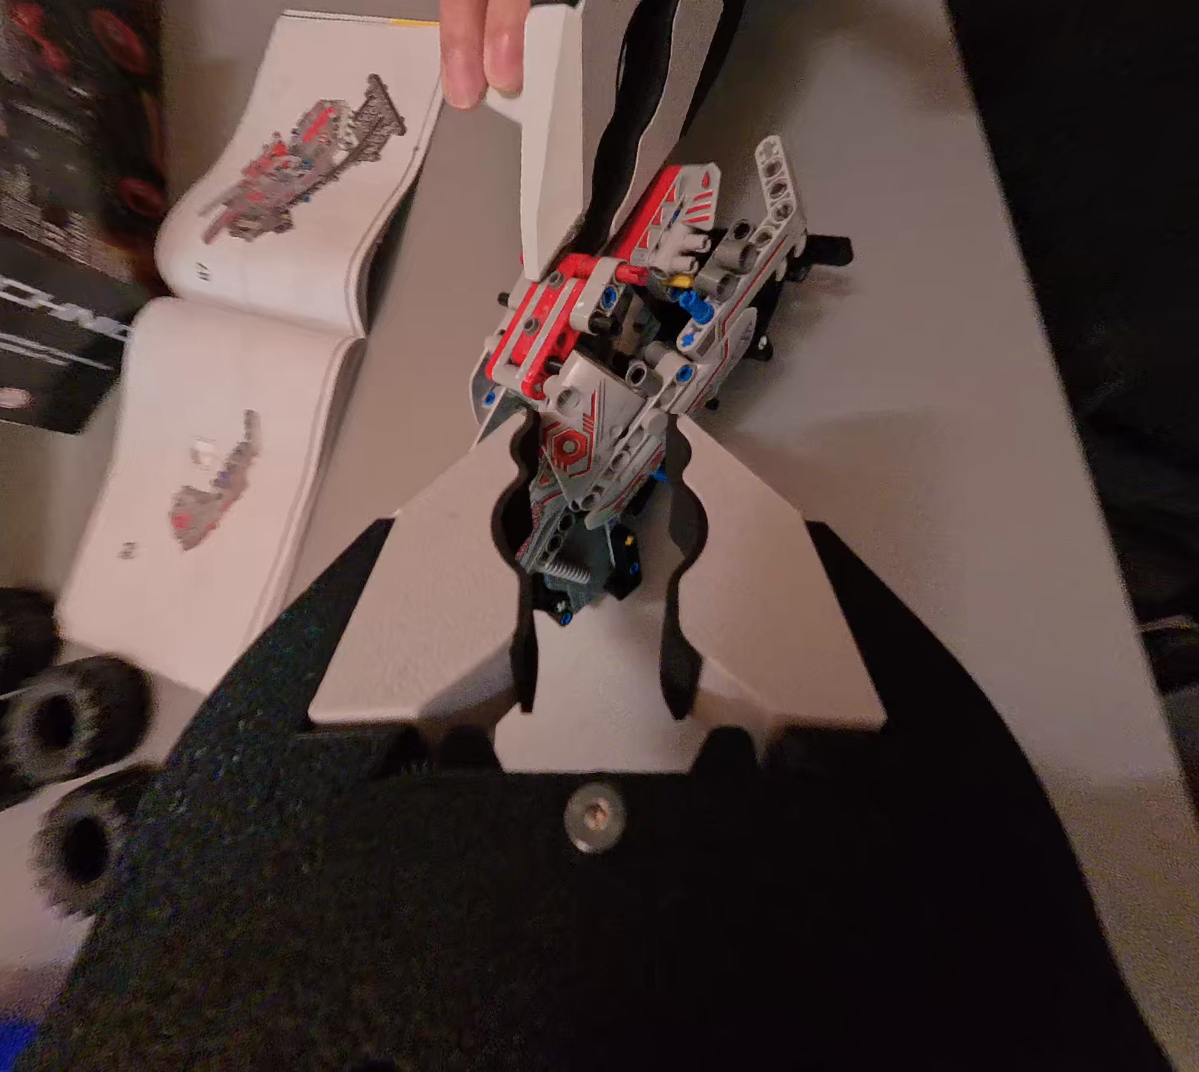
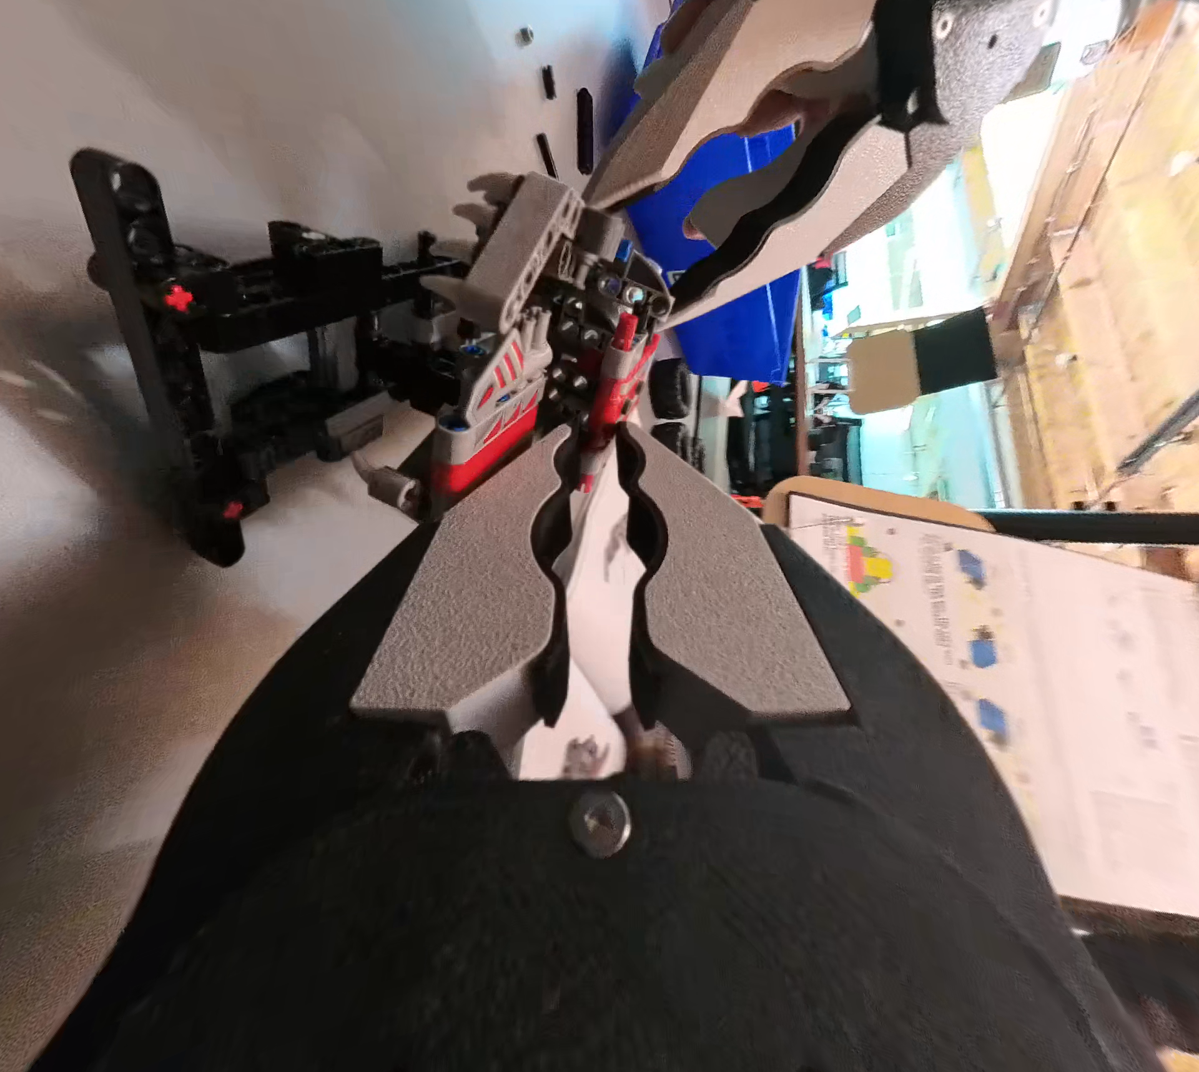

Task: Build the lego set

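The lego model is a grey and red vehicle body with blue pins and a black frame behind it. My left gripper is shut on the model's grey front end and holds it over the table. My right gripper comes in from the top of the left wrist view and touches the model's red side. In the right wrist view my right gripper is shut on a red piece of the model. The left gripper holds the model from the upper right. The black frame stretches left.
An open instruction booklet lies left of the model, with a dark box beyond it. Black tyres sit at the lower left. A person's fingers rest on the right gripper. Loose black pieces, a blue bin and a printed sheet are nearby. One gripper's finger ends stand about 5 cm off the other's.
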`<state>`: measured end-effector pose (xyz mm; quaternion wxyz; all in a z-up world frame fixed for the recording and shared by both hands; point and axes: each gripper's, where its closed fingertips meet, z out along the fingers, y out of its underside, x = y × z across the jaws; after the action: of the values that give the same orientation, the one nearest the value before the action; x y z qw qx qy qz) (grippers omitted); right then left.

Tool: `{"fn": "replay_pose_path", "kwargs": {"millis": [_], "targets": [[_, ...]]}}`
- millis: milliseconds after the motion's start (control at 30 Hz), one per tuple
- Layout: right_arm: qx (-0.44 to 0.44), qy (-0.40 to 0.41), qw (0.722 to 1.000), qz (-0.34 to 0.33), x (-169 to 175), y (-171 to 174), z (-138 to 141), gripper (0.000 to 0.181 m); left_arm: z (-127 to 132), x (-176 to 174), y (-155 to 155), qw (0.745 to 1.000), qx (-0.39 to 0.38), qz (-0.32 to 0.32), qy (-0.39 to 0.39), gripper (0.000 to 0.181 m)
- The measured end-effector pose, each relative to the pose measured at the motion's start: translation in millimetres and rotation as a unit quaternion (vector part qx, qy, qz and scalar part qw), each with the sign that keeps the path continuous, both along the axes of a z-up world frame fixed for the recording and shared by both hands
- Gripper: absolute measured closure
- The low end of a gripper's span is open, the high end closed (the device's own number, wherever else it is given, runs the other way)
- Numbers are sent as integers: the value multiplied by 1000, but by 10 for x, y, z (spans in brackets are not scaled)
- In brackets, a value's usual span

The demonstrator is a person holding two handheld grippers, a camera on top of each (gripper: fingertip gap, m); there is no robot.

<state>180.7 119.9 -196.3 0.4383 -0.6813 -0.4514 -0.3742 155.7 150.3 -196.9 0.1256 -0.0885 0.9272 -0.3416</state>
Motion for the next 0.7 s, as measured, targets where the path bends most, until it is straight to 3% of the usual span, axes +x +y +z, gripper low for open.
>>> {"fn": "replay_pose_path", "kwargs": {"millis": [233,400,533,700], "targets": [[-21,-95,995,12,39,-1,35,172,-28,55,26,986,82,18,-144,145],[-16,-35,999,18,-46,-27,56,171,-48,30,54,972,123,49,-195,145],[-4,10,1000,21,-84,-46,127,158,-69,-37,64,960,164,51,-222,145],[15,122,992,-42,22,-235,324,143,9,-83,47,947,174,70,-259,144]]}}
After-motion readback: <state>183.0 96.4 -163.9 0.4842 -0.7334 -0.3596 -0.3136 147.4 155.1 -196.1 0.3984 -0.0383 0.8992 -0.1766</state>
